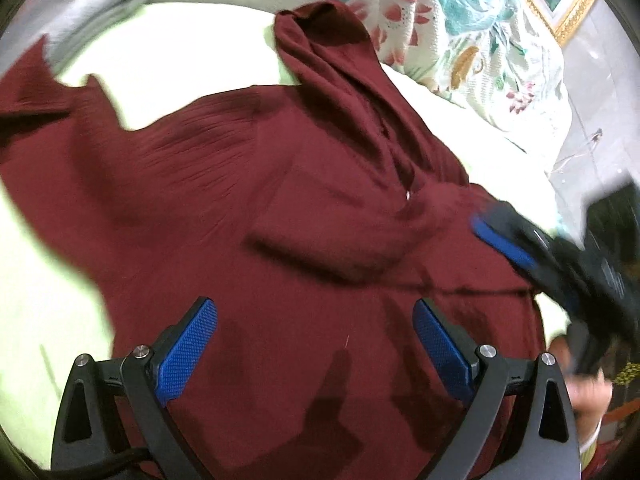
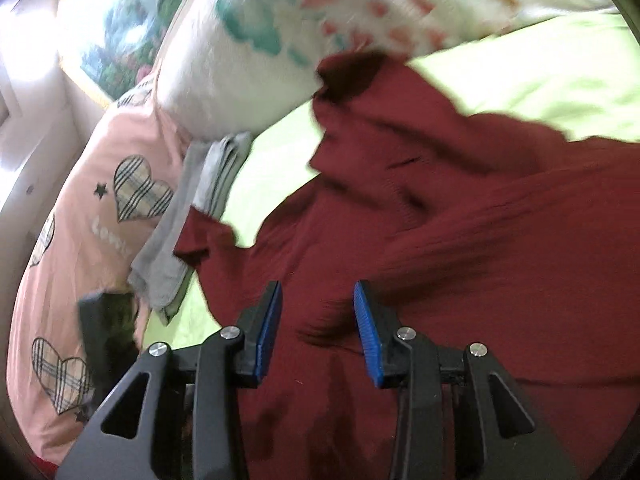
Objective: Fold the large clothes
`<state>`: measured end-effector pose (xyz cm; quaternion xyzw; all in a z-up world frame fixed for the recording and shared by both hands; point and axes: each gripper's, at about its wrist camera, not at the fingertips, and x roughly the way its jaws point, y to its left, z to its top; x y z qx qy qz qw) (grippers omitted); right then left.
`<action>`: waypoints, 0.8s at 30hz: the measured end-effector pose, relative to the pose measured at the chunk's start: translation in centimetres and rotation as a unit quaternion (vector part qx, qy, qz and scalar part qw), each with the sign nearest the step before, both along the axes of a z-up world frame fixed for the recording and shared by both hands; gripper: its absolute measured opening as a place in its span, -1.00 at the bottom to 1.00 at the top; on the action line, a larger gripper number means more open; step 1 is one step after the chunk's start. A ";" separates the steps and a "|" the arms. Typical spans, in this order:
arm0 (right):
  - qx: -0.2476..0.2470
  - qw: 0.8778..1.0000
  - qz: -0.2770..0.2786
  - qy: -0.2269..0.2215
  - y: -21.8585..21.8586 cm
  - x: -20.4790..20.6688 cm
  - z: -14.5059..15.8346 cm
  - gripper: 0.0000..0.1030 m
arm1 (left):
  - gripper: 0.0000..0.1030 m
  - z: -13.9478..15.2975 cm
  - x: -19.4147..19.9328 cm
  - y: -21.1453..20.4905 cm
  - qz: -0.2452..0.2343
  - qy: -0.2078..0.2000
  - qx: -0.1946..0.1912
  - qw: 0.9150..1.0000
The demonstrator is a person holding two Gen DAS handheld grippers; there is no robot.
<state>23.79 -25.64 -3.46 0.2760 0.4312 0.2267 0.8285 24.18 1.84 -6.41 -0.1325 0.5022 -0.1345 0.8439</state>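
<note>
The big red shirt (image 1: 280,208) lies spread on the green bed sheet (image 1: 48,280), with a grey folded cloth (image 1: 92,4) at the far left and a flowery pillow (image 1: 460,28) at the right. The left gripper (image 1: 316,344) hangs over it, fingers wide apart, holding nothing. The right gripper (image 2: 318,332) is partly apart, empty too. I think folding is just starting. Next, each should pinch an edge.

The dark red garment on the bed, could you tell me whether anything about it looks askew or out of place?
Yes. The dark red crinkled garment lies unevenly on the pale green bedsheet: one long section is bunched and twisted toward the floral pillow, not flat. Both views are motion-blurred, so no damage can be judged.
</note>
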 end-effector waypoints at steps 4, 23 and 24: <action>-0.016 0.999 -0.043 -0.003 -3.9 -3.4 0.8 -0.25 | 0.66 -1.7 5.2 -0.5 -0.017 0.039 -0.034 0.999; -0.086 0.974 -0.208 0.024 -16.6 -7.7 1.4 -0.18 | -0.94 -0.4 3.7 3.5 0.063 -0.058 0.022 0.996; -0.093 0.973 -0.211 0.031 -17.2 -6.8 1.2 -0.15 | -0.94 -0.5 3.5 3.4 0.064 -0.060 0.020 0.996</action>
